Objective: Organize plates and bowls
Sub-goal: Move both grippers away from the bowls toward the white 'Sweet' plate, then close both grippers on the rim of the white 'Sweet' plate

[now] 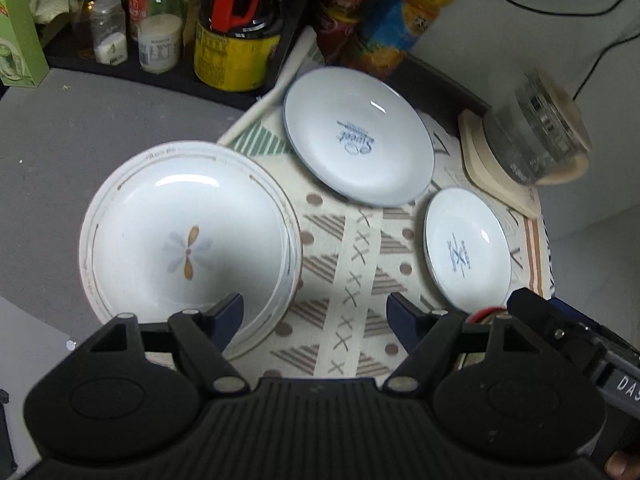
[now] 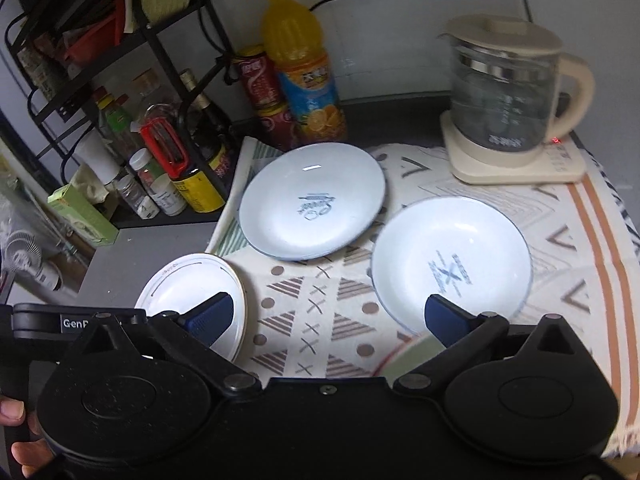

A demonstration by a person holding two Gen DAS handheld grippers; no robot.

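Three dishes lie on a patterned cloth (image 1: pixel 352 280). A white flower-motif bowl (image 1: pixel 188 236) sits at the left, with more rims showing beneath it. A blue-rimmed plate marked "Sweet" (image 1: pixel 360 136) lies at the back, and a smaller plate with an X motif (image 1: pixel 466 248) at the right. My left gripper (image 1: pixel 316 314) is open and holds nothing; its left finger hangs over the flower bowl's near rim. My right gripper (image 2: pixel 328 318) stands wide open and empty above the cloth, between the flower bowl (image 2: pixel 192 292) and the X plate (image 2: pixel 452 256). The "Sweet" plate (image 2: pixel 312 200) lies beyond.
A glass kettle (image 2: pixel 508 100) on a cream base stands at the back right. An orange juice bottle (image 2: pixel 300 72) and red cans stand behind the plates. A black rack (image 2: pixel 160 160) with jars and bottles fills the back left. A blurred pale rim (image 2: pixel 404 360) shows under the right finger.
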